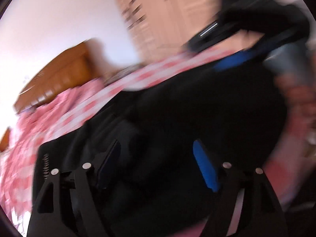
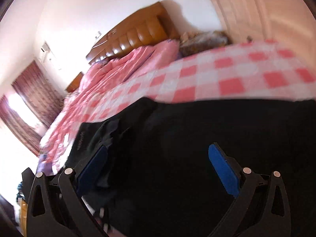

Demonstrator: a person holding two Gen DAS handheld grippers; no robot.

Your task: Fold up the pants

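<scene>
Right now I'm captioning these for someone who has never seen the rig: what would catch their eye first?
The black pants fill the lower half of both views, spread on a pink-and-white checked bedspread. Both grippers, left and right, stand open over the dark cloth. An orange-brown headboard sits behind.

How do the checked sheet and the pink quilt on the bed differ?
The checked sheet is pink-and-white squares; the pink quilt is one solid pink. The sheet lies flat, while the quilt is rumpled into folds. The quilt sits by the headboard; the sheet lies nearer, with the black pants on it. Both cover the bed.
</scene>
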